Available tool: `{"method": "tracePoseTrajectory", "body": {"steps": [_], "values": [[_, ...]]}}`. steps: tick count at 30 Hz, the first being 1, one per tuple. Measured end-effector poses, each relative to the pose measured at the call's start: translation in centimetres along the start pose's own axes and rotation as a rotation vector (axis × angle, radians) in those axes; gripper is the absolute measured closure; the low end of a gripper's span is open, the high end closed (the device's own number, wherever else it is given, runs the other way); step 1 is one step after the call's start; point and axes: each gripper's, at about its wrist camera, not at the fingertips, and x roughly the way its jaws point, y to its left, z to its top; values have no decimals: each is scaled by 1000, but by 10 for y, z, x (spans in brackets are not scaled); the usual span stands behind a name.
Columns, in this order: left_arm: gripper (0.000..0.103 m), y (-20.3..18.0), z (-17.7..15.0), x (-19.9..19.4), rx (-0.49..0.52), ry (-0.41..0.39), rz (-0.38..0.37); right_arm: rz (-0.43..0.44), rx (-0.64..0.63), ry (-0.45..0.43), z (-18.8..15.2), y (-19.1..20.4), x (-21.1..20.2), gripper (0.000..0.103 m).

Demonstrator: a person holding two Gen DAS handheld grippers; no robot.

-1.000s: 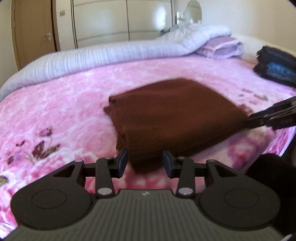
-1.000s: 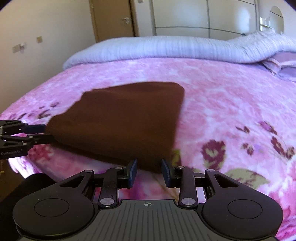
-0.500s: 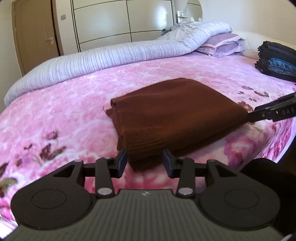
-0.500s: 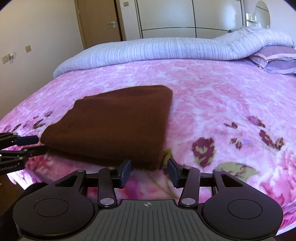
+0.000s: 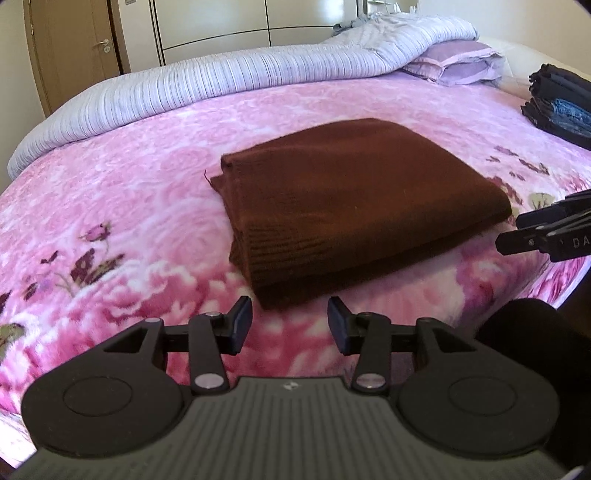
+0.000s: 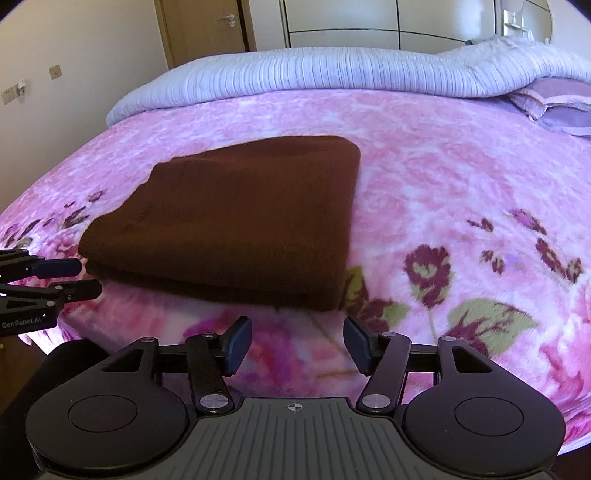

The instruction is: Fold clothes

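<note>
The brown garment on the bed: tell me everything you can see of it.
The brown garment looks like a dark knit, perhaps a sweater, with ribbing along one edge. It is folded into a thick, neat rectangle of several layers and lies flat on the pink flowered blanket near the bed's front edge. Nothing grips it: the left gripper and right gripper both stand open just short of its near corners.

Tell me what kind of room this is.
Most likely a home bedroom. A bed with a pink floral blanket fills the view, a striped duvet and a pillow lie at its far side, and wardrobe doors stand behind.
</note>
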Motion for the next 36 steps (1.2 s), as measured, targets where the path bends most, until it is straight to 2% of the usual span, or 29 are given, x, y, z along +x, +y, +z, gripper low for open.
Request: {"method": "tracePoseTrajectory", "body": {"steps": [4,6,11,14,16,17,19,24,26,29,31,32,33,35,36], "values": [[62,-2,-2,3,-1,11,-5,-11,-13,6,-2,0,1,43],[62,-3,-1,3,1,12,-7,-30,-58,2,-1,4,0,43],[60,-5,-1,5,5,18,-7,-99,-222,-18,-4,19,-1,42],[52,-9,-2,-1,52,10,15,-132,-370,-29,-11,30,-1,37],[36,-15,-6,-10,131,-24,63,-155,-512,-40,-18,39,0,34],[33,-18,-9,-15,179,-46,92,-166,-588,-48,-22,44,0,32],[32,-23,-14,-23,257,-83,122,-191,-750,-65,-31,52,4,31],[31,-37,-23,-31,450,-159,134,-252,-1147,-96,-55,66,26,30],[30,-43,-24,-29,521,-172,131,-261,-1260,-121,-62,69,34,30],[29,-54,-26,-23,608,-187,122,-264,-1345,-142,-63,70,47,31],[29,-62,-28,-18,667,-195,113,-248,-1347,-139,-58,66,52,35],[28,-66,-29,-15,697,-197,113,-227,-1325,-129,-53,65,53,45],[28,-70,-29,-11,727,-200,115,-206,-1294,-113,-48,63,53,61],[28,-79,-30,-1,785,-205,120,-170,-1231,-89,-37,60,53,65],[28,-82,-29,3,810,-213,128,-152,-1194,-87,-32,57,52,70]]}}
